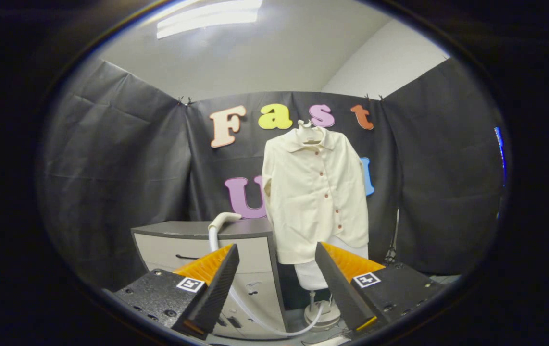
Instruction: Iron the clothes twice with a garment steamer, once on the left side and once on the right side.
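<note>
Garment steamer, a white curved plastic head (224, 220) with a pale hose (255, 315), rests on top of the grey drawer cabinet (197, 250), beyond the left finger. Its hose runs down the cabinet front to a round white base (322, 315) on the floor. The cream button-up shirt (314, 192) hangs on a white hanger against the wall, ahead of the fingers. The gripper (277, 276) stands wide open, holding nothing. This looks like the opening step: reaching for the steamer head, which calls for swinging left and closing on its handle.
</note>
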{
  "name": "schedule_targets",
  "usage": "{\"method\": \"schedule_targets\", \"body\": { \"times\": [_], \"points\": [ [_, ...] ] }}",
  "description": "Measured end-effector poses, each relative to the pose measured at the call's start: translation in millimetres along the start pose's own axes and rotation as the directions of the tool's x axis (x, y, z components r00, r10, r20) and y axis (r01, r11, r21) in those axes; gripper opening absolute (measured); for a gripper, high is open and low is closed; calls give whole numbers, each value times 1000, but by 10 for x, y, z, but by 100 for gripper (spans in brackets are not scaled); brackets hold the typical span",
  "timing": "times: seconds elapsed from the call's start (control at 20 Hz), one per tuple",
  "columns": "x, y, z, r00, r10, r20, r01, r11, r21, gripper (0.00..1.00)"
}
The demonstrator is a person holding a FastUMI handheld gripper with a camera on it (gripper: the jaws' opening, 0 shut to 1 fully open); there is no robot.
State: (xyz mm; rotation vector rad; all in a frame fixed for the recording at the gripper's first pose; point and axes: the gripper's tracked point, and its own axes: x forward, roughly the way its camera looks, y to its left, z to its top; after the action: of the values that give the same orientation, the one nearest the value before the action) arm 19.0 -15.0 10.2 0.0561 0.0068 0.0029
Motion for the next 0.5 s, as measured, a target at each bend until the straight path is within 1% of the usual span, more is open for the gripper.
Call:
{"method": "schedule_targets", "body": {
  "times": [0.2,0.3,0.4,0.5],
  "points": [
    [294,2,16,1000,-6,-21,6,1000,-10,96],
    [519,33,-40,998,-7,-60,5,999,-33,96],
    [760,180,-59,996,12,-94,-15,1000,-27,96],
    [1008,238,-52,993,4,-115,-6,1000,-17,96]
  ]
}}
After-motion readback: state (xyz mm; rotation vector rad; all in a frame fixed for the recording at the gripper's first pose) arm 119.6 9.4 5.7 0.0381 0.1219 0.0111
